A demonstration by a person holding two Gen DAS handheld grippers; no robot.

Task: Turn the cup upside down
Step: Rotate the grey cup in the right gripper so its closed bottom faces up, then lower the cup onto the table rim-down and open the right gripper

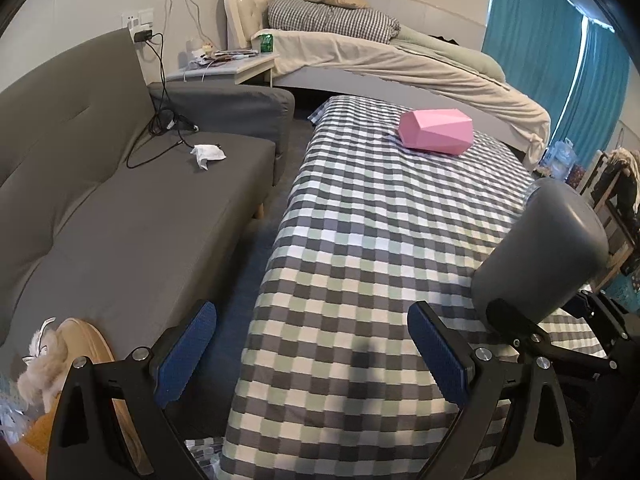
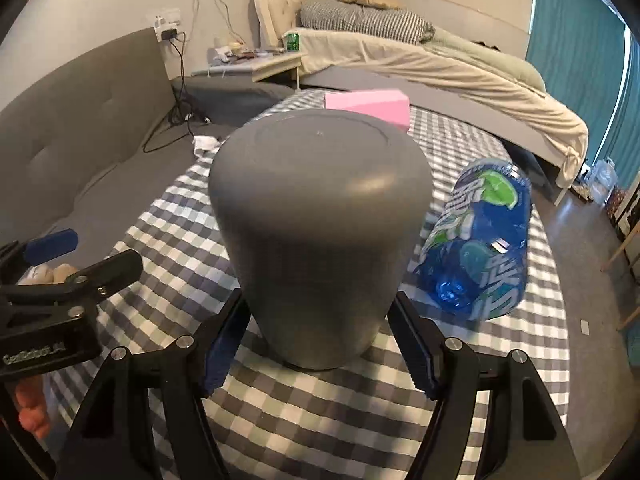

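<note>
A grey cup (image 2: 320,232) stands with its closed base up and its rim near the checkered tablecloth (image 2: 304,412). My right gripper (image 2: 318,344) is shut on the cup near its lower end, one blue pad on each side. In the left wrist view the cup (image 1: 544,248) is at the right, tilted, held by the right gripper. My left gripper (image 1: 312,354) is open and empty over the table's near left edge; it also shows at the left of the right wrist view (image 2: 52,256).
A pink box (image 1: 436,130) lies at the table's far end. A blue crinkled drink bottle (image 2: 480,240) lies right of the cup. A grey sofa (image 1: 120,200) is left of the table, a bed (image 1: 400,52) behind.
</note>
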